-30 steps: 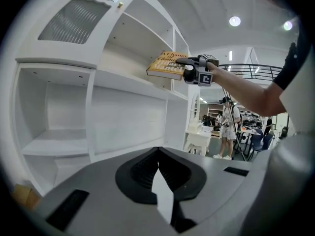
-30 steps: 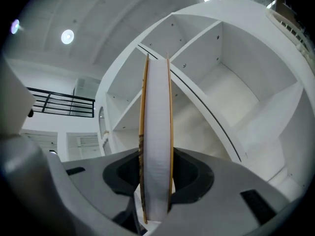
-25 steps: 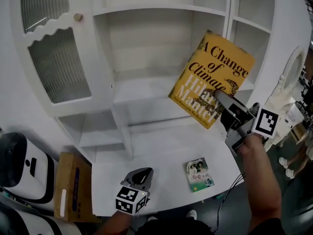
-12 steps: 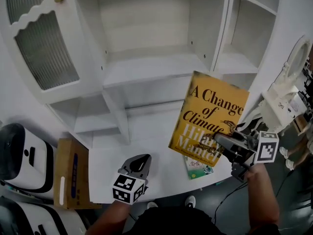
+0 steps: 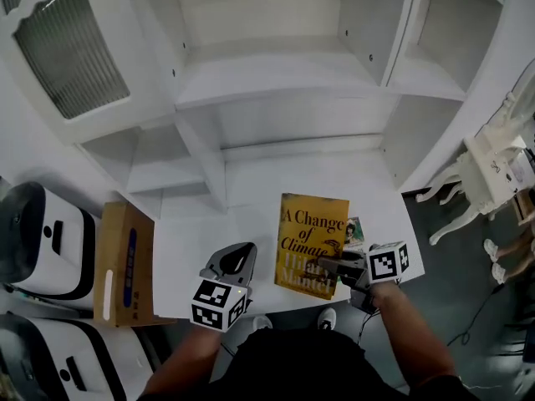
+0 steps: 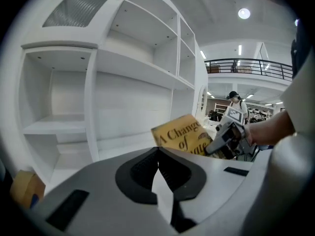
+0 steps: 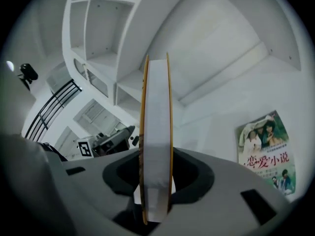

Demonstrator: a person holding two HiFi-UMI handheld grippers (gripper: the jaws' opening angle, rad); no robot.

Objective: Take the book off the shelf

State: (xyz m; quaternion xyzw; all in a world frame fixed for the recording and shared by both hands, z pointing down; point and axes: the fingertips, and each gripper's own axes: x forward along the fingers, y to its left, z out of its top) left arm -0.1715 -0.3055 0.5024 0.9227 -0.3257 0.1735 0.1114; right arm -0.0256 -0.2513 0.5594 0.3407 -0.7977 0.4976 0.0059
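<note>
White open wooden shelving [image 5: 276, 82] fills the background, its compartments bare, with a white ledge [image 5: 251, 211] jutting out below it. The thick yellow hardback book [image 5: 311, 245] is off the shelf and sits low over the front of that ledge, cover facing up; I cannot tell whether it touches the surface.

My right gripper [image 5: 333, 267] clamps the book's lower edge, jaws roughly half spread with the page block pinched between them (edge-on in the right gripper view, pale pages between yellow boards). My left gripper [image 5: 238, 261] hangs near the ledge's front edge, just left of the book, jaws closed together on nothing.

Risks, as I judge them: the hold is on one edge only, so the heavy book could swing or slide out of the pads. Set down carelessly, it could land on the small photo-covered paperback [image 7: 266, 149] lying partly under its right side, or tip over the ledge's front.

Black lettering on the cover reads "A Change of Climate"; pale lettering below seems to say "Hilary Mantel", partly hidden. The paperback carries red Chinese characters, 恋爱小说.
</note>
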